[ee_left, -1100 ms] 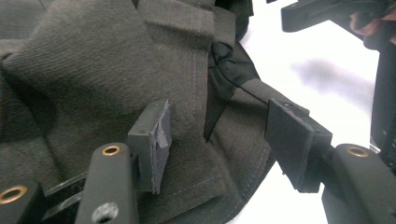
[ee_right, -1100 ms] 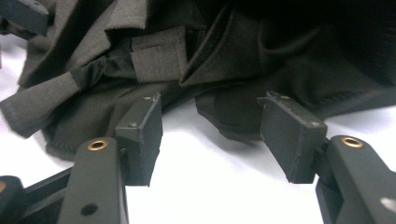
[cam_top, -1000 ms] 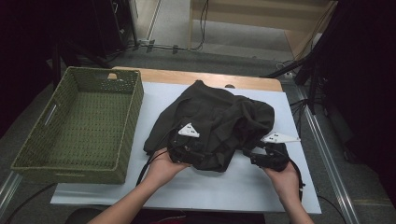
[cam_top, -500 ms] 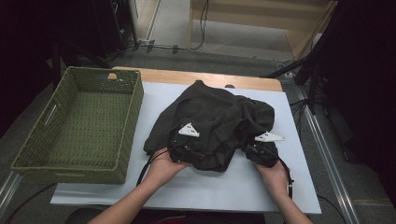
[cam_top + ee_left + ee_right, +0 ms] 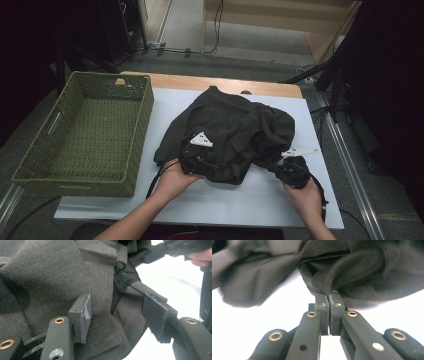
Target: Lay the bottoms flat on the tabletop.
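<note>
1. Working a dark garment (image 5: 227,135) that lies crumpled mid-table on the white mat (image 5: 200,205), at three o'clock from the green woven basket (image 5: 85,135).
2. I judge this the grasping step before a fold or lift.
3. My left gripper (image 5: 117,315) sits at the garment's six o'clock hem, jaws half-wide, fabric between the pads but not pinched.
4. My right gripper (image 5: 329,298), at the four o'clock corner, has just been closing and now nips a fold of cloth.
5. Next, I think, the left must clamp too.
</note>
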